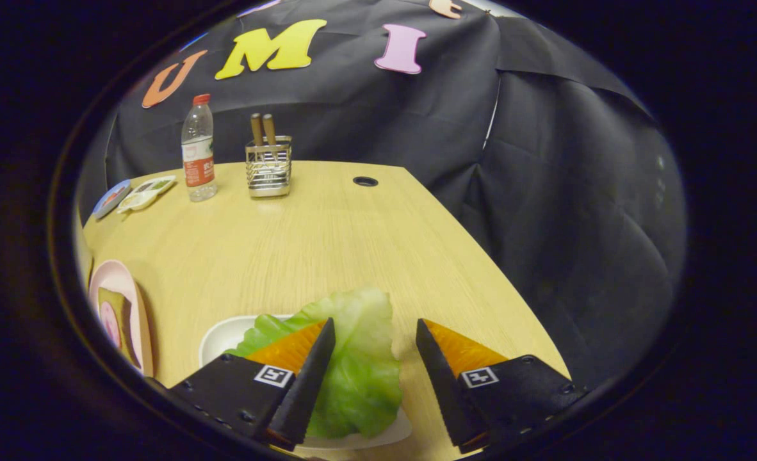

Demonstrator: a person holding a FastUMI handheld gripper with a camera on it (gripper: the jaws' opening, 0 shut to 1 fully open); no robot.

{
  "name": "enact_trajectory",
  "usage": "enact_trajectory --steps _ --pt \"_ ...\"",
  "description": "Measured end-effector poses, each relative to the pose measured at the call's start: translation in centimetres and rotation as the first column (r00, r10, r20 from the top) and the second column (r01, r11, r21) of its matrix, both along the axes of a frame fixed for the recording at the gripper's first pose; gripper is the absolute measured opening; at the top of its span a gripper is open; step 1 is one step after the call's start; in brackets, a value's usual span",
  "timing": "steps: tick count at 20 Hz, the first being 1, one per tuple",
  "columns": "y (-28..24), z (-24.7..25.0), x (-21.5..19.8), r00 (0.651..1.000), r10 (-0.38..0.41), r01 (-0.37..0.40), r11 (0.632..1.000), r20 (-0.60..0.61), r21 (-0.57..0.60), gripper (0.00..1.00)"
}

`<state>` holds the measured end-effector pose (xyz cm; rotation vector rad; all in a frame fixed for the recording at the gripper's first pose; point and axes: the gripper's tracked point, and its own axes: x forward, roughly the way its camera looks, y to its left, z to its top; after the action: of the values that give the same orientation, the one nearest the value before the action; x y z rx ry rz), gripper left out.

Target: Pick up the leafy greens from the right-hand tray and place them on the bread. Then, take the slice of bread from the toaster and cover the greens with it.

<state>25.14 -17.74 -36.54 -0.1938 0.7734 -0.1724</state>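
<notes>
We hold our gripper wide open over the lettuce leaf, which lies between the fingers, draped over the white tray at the table's near edge, placed for a straddling pinch. The bread waits on the pink plate at the left edge.

1. The leaf lies on a tray at the table's near edge, between the parted fingers of the gripper.
2. Left of the tray sits a plate holding what may be bread.
3. Far across the table stand a bottle and, to its right, a utensil holder.
4. Left of the bottle lie two small flat items.
</notes>
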Motion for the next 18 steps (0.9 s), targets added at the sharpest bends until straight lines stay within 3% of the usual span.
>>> enact_trajectory --steps 5,6,8,11,12,18 --pt "-0.6 0.3 -0.1 1.0 -0.023 0.023 1.0 0.021 -0.018 0.24" --pt "-0.5 0.7 -0.3 0.999 -0.024 0.025 1.0 0.026 -0.008 0.24" --pt "0.1 1.9 -0.5 0.999 -0.005 0.004 1.0 0.052 0.026 0.05" --pt "0.6 5.5 -1.0 0.992 0.045 -0.046 0.999 0.114 0.002 0.05" --pt "0.8 6.4 -1.4 0.989 0.057 -0.056 0.998 0.137 -0.01 0.0" --pt "4.4 12.1 -4.1 0.974 0.103 -0.108 0.994 0.201 0.014 0.0"
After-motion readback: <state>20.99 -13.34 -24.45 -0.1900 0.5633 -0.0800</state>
